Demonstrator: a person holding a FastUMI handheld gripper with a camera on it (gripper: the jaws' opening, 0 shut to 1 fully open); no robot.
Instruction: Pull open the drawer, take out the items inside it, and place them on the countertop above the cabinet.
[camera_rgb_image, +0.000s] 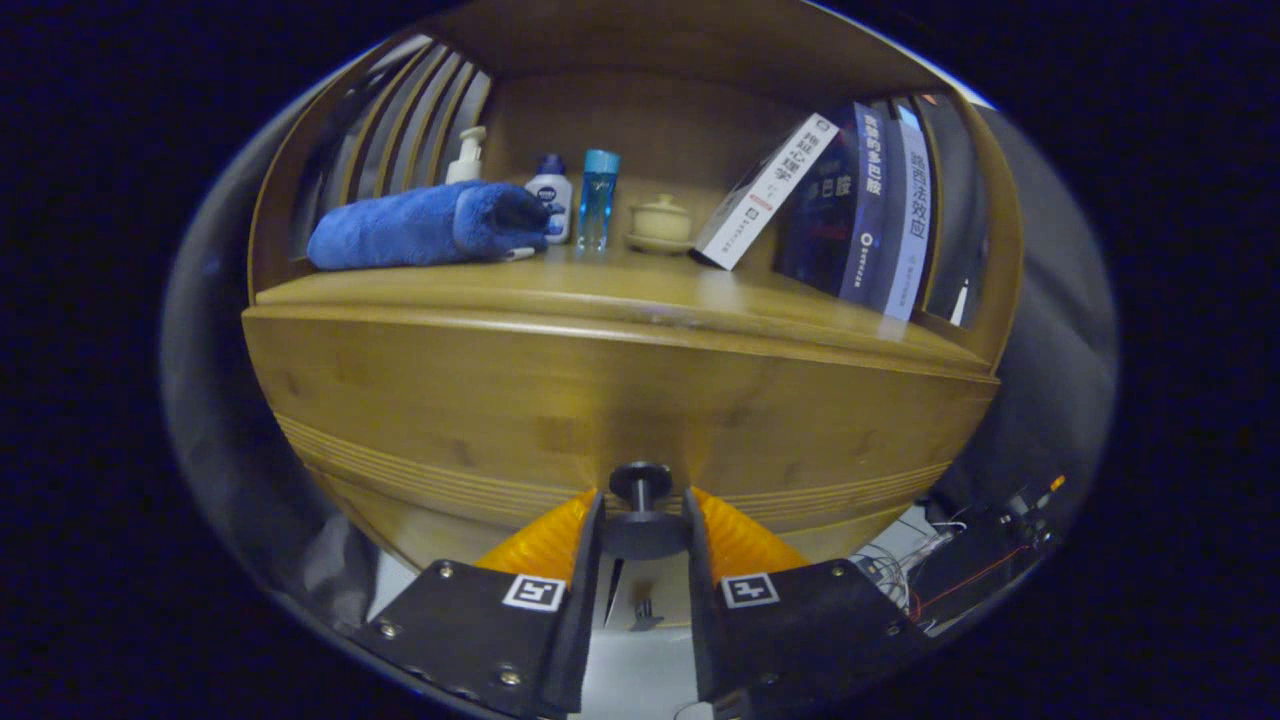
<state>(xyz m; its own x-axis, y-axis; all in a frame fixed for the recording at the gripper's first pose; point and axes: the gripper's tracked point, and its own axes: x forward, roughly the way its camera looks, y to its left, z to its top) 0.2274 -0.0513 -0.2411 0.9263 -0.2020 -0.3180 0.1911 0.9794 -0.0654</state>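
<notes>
A wooden cabinet stands right in front of me, and its drawer front (560, 400) spans the space just beyond my fingers. A dark round knob (641, 483) sticks out of the drawer front toward me. My gripper (643, 525) is shut on this knob, one finger pressing on each side of its disc. The drawer's inside is hidden. Above the drawer runs the wooden countertop (620, 285).
On the countertop lie a rolled blue towel (425, 225), a pump bottle (467, 155), a white bottle (551, 195), a blue bottle (598, 198) and a small lidded pot (660, 222). Several books (850, 205) lean at the right. Loose cables (960, 560) lie beside the cabinet's right.
</notes>
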